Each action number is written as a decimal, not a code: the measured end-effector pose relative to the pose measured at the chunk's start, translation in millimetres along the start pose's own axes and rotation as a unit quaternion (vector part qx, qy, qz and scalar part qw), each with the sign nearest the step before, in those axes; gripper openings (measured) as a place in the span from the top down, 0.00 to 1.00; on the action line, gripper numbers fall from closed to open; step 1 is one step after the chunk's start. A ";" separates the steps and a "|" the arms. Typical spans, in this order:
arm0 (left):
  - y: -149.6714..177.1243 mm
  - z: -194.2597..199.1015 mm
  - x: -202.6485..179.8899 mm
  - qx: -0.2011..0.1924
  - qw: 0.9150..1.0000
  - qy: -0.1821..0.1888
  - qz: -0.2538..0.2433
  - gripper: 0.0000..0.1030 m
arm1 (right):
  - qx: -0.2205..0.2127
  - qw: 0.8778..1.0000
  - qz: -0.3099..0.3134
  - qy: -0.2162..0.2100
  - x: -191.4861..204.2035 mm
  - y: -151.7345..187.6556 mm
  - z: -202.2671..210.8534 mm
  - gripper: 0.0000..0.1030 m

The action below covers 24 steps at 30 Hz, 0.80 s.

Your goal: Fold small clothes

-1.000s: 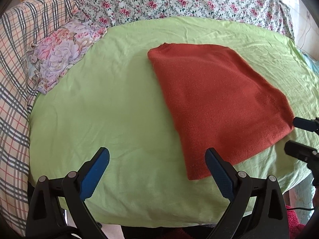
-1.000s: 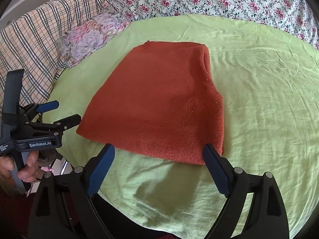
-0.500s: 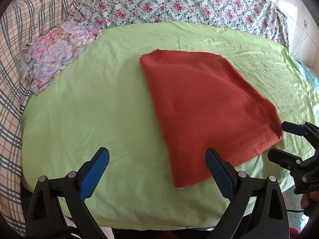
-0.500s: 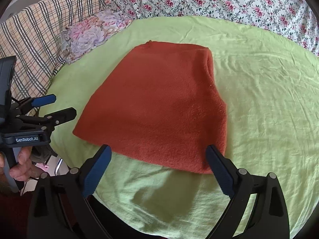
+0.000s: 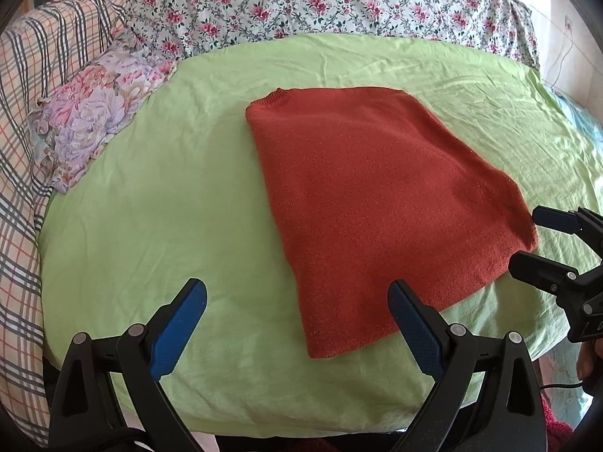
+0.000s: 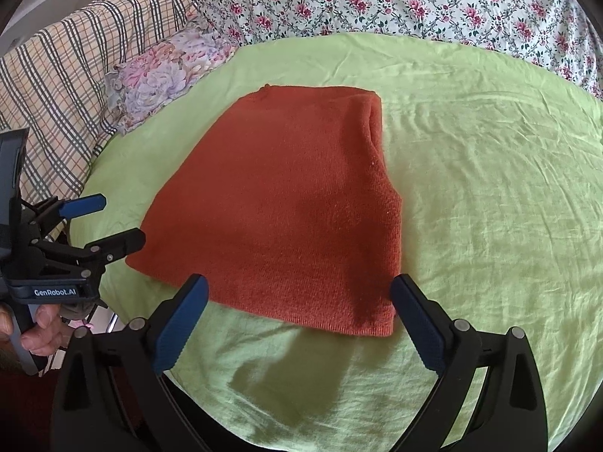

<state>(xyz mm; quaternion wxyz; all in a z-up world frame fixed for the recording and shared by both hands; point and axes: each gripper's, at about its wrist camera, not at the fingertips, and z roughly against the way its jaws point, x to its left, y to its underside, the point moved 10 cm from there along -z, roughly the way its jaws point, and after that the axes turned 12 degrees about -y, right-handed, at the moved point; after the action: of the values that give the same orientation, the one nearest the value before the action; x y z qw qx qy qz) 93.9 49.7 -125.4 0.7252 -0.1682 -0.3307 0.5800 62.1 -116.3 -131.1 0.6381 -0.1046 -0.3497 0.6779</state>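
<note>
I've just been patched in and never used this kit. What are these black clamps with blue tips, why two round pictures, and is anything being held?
They are hand-held grippers, one in each hand of a person; no robot arm. Each picture comes from a fisheye camera on one gripper, looking along its fingers. In the left view the left gripper fills the bottom, and the right gripper shows at the side. The right view is from the right gripper. A folded orange sweater lies on a green sheet. Both grippers are open, holding nothing.

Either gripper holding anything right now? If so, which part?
Nothing held. Left gripper and right gripper are both open above the folded orange sweater, pads clear of it.
</note>
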 end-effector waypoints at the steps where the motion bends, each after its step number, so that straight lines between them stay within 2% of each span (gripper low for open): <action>1: 0.2 -0.5 0.4 0.001 1.000 0.000 0.000 0.06 | 0.000 1.000 0.001 0.000 0.6 -0.4 -0.5 0.05; 24: 3.7 -1.8 8.9 0.003 1.000 0.004 0.013 0.06 | 0.007 1.000 0.016 -0.003 16.9 -0.7 -0.3 0.05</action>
<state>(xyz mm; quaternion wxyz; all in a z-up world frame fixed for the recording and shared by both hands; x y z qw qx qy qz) 93.4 59.4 -126.4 0.7192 -0.1726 -0.3239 0.5899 60.1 -100.3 -125.8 0.6269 -0.1036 -0.3457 0.6905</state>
